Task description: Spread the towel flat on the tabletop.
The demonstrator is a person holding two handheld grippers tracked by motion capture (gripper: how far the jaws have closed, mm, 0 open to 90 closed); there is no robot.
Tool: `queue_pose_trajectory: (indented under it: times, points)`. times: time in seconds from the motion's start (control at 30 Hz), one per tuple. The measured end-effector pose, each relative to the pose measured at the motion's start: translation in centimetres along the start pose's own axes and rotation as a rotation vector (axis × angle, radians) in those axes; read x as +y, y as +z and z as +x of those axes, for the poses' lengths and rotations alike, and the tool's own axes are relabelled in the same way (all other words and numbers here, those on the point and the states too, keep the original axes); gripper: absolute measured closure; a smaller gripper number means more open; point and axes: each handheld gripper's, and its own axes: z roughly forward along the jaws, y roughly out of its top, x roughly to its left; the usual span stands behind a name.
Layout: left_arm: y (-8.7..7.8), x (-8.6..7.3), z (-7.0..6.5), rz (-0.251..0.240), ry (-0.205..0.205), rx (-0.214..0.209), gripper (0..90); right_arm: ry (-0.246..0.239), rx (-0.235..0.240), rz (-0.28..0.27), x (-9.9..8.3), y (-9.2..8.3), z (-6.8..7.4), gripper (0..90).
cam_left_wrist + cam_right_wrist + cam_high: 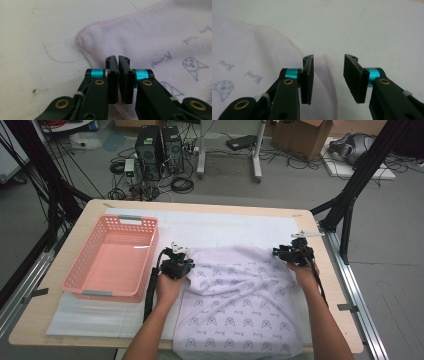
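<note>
A pale lilac towel (240, 305) with a small printed cartoon pattern is spread flat on the white mat (210, 227) that covers the wooden table (35, 325). Its near edge is seen reaching the table's front edge. A pink plastic basket (112, 257) is placed on the mat to the towel's left, just beside it, and nothing is seen inside.

The left gripper (176, 264) is held at the towel's far left corner. In the left gripper view the left gripper (118, 60) is seen with its jaws pressed together over the stitched hem (86, 53) of the towel (155, 37). Whether cloth is pinched between the pads cannot be told; the hem is seen passing under them.

The right gripper (294, 253) is held at the towel's far right corner. In the right gripper view the right gripper (328, 60) is seen with its jaws apart, and the pink hemmed edge (328, 72) of the towel (249, 50) is seen lying in the gap, with neither pad pressed on it. The white mat (374, 27) is seen beyond.

Both forearms are seen coming in from the bottom of the high view.
</note>
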Motion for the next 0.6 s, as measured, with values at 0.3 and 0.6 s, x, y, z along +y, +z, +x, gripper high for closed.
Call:
queue_pose_trajectory:
  times: [0.3, 0.6]
  points:
    - [-1.3, 0.9, 1.5, -0.094, -0.021, 0.086, 87.9, -0.151, -0.018, 0.089, 1.1, 2.7, 1.1, 87.9]
    - [-0.9, 1.1, 1.4, -0.089, -0.048, 0.002, 53.8, 0.004, -0.363, -0.097, 1.6, 1.0, -1.6, 85.0]
